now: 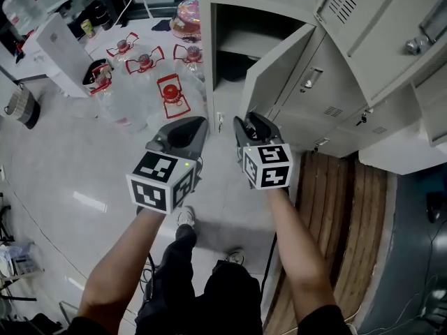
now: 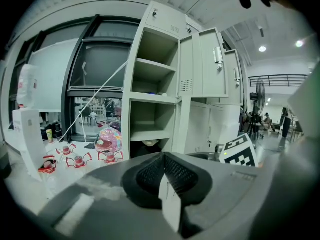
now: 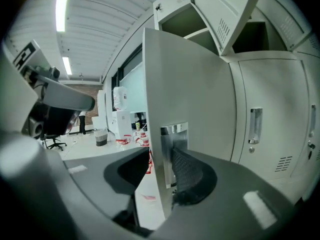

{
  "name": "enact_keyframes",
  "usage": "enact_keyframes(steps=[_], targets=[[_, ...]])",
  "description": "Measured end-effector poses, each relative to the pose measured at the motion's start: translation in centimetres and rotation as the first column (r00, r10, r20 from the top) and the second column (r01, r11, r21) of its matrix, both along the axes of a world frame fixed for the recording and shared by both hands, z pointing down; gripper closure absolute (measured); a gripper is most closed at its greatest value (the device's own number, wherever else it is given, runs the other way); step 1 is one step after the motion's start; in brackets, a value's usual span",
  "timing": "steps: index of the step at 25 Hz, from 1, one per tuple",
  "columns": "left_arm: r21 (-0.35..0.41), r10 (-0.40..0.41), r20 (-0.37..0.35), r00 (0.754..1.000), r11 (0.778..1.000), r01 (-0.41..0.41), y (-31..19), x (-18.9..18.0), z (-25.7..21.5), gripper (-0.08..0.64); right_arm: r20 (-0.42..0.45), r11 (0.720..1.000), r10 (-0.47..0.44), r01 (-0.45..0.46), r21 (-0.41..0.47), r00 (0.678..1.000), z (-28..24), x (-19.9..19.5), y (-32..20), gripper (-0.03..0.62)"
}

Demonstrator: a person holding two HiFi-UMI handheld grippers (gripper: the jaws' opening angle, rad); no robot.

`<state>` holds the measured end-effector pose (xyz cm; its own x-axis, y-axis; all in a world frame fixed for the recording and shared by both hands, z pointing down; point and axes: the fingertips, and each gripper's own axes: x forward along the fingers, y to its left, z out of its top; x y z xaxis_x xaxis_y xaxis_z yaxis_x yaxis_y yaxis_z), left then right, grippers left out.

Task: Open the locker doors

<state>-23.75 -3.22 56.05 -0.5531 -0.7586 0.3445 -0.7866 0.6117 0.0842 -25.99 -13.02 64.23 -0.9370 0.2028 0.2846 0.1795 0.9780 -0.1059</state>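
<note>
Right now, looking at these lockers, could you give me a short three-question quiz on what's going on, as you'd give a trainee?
1. True or false: the right tool is clamped on the edge of a half-open locker door.
2. Which is shut on nothing, the left tool or the right?
3. On the floor left of the lockers stand: A) bicycles, B) clear jugs with red handles, C) potted plants.
Key: 1 true; 2 the left; 3 B.

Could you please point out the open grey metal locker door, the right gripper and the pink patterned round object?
Open grey metal locker door [image 1: 276, 75], head view, middle of its panel.
Right gripper [image 3: 161, 164], right gripper view, between its fingertips at the door's edge.
Pink patterned round object [image 2: 109, 139], left gripper view, its domed side.
</note>
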Motion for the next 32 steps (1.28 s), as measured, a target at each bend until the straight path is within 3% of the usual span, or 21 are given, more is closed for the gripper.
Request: enact_keyframes(steps=[14, 32], targets=[[-0.044, 0.095, 0.007, 0.995, 0.995, -0.094, -6.2, 5.6, 0.2, 0.558, 0.036, 0.998, -0.013, 0.015, -0.065, 0.999, -0.1, 6.3, -6.0, 0.433], [-0.051, 0.173, 0.014, 0.985, 0.984, -0.172, -12.6, 9.8, -0.1, 0.558, -0.019, 0.99, 0.139, -0.14, -0.026, 0.99, 0.0, 11.2, -14.5, 0.476]])
